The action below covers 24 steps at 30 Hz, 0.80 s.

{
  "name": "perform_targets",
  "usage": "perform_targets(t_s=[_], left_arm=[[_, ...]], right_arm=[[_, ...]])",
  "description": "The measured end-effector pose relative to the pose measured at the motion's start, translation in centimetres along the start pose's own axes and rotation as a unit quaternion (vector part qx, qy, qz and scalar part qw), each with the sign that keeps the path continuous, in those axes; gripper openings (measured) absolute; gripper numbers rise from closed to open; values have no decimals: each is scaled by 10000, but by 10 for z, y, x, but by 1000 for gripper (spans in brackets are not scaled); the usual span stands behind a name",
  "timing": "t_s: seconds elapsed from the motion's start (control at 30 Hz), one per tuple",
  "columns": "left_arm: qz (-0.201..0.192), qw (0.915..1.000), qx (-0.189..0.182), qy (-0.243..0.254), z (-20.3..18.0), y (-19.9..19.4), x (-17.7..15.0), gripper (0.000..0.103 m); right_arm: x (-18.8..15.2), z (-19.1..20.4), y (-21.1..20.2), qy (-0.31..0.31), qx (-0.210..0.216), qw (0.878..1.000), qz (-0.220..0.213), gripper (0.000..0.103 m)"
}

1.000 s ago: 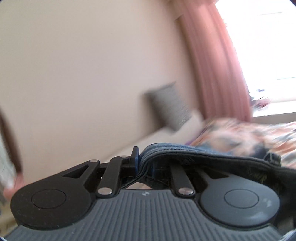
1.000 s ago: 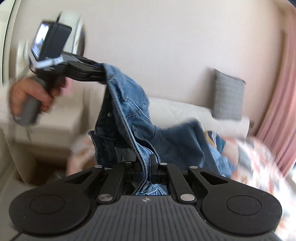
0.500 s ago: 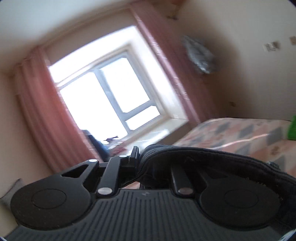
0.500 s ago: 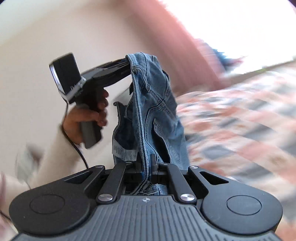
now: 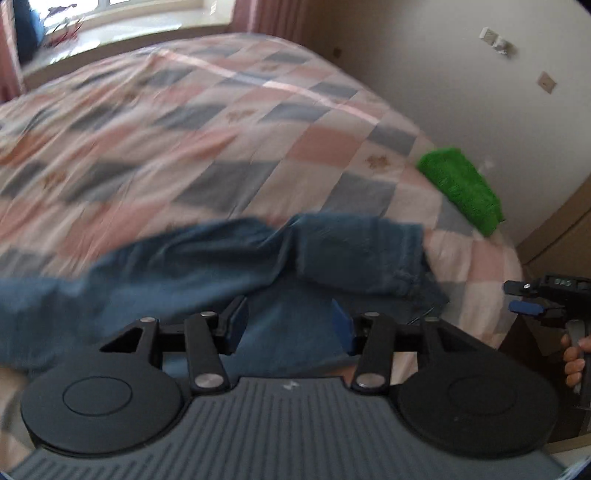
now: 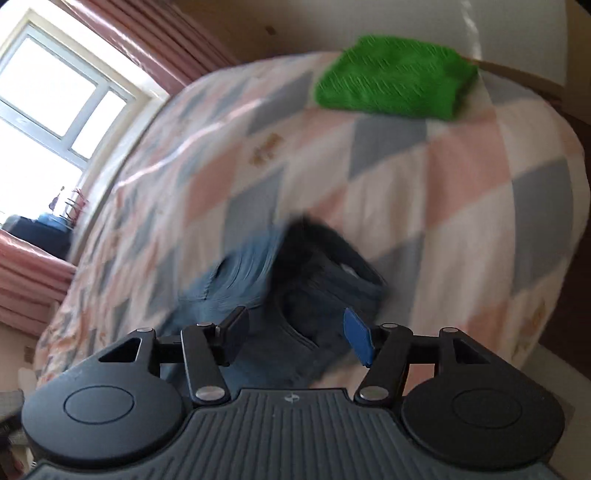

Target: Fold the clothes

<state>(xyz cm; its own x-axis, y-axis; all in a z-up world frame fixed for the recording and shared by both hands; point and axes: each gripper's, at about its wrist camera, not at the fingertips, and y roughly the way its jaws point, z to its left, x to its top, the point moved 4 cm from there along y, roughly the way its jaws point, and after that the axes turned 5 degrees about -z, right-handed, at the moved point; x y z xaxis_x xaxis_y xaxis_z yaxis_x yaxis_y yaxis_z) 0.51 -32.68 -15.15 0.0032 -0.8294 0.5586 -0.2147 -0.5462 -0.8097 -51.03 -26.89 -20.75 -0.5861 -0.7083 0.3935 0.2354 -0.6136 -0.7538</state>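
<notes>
On the checked quilt (image 5: 314, 147), blurred jeans (image 5: 229, 266) are seen beneath both spread, empty grippers (image 5: 288, 319) (image 6: 295, 328); green towel (image 6: 395, 77) at one o'clock.

Left gripper (image 5: 288, 323), fingers (image 5: 236, 319) spread, above jeans (image 5: 207, 266) on quilt (image 5: 221, 129).

Bed (image 5: 314, 147) under a pink, grey and white checked quilt (image 6: 461, 155), bright window (image 6: 55, 96) beyond it, pink curtains (image 6: 155, 40) either side, plain pale wall (image 5: 461, 92) with small sockets (image 5: 546, 83), cluttered sill (image 5: 74, 33), daylight
</notes>
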Motion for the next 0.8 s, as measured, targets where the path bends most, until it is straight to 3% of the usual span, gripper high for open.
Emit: perform_targets(t_s=[0.1, 0.23, 0.43, 0.5, 0.53, 0.57, 0.6, 0.63, 0.7, 0.8], left_arm=[[448, 9943, 439, -860, 89, 11, -60, 43], [605, 9747, 814, -1990, 163, 12, -116, 43], [-38, 9396, 1362, -3141, 274, 25, -121, 43], [-298, 9298, 1601, -3300, 307, 21, -111, 43], [-402, 9282, 1728, -3272, 321, 18, -103, 43], [-451, 9287, 1842, -3186, 334, 19, -98, 44], [-464, 9289, 1914, -3137, 347, 21, -93, 44], [-479, 9237, 1906, -3289, 359, 23, -90, 45], [-512, 9093, 1849, -3694, 385, 27, -87, 45], [-545, 8816, 1711, -4364, 406, 39, -86, 45]], right_arm=[[-63, 0, 16, -138, -66, 9992, 372, 61], [-122, -5, 52, 268, 23, 9962, 824, 61], [-133, -45, 109, 1901, 140, 9815, 190, 61], [-122, -37, 100, 1409, -357, 9890, -288, 59], [-116, -20, 93, 591, -580, 9949, -582, 59], [-113, 1, 87, -467, -775, 9928, -790, 59], [-115, 26, 85, -1612, -882, 9788, -909, 59], [-122, 50, 88, -2643, -809, 9566, -922, 59], [-142, 92, 97, -4440, -564, 8901, -859, 59], [-180, 132, 127, -6216, -367, 7784, -805, 56]])
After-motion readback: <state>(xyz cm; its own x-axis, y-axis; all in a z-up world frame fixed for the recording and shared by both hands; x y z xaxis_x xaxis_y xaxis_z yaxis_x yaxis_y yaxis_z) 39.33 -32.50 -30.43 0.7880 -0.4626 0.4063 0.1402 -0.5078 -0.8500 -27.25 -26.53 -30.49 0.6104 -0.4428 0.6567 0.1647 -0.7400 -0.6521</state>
